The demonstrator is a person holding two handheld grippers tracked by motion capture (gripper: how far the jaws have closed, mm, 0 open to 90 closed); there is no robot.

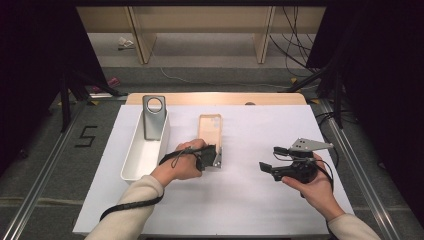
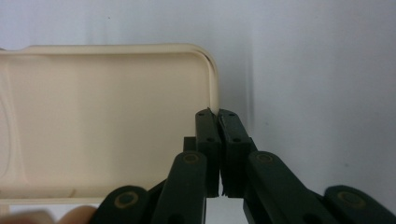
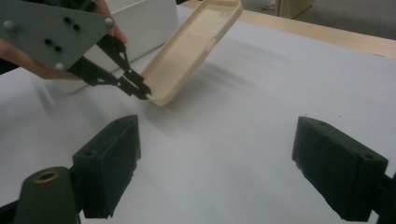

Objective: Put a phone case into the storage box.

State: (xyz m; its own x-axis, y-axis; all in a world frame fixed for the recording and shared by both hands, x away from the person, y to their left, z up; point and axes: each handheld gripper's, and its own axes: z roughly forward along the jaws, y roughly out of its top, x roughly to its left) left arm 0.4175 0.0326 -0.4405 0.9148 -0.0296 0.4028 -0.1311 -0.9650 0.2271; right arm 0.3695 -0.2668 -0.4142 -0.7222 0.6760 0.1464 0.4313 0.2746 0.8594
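High view: left gripper (image 1: 216,156) is clenching the near right rim of the cream phone case (image 1: 210,131), long axis running near to far. White bin (image 1: 131,159) with the grey case (image 1: 153,117) is lying just left, nothing between.

Left gripper view: jaws are pinching the case rim (image 2: 216,84).

Right gripper view: right gripper (image 3: 224,168) is idling released, well right; case (image 3: 187,51) is tilting off the table (image 3: 280,116).

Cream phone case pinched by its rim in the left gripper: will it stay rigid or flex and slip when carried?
Probably light: the left gripper lifts the cream phone case by one thin edge, tilted off the table. It looks straight here, so fairly stiff, though a thin open shell may flex. The smooth rim in a narrow pinch could pivot or slip.
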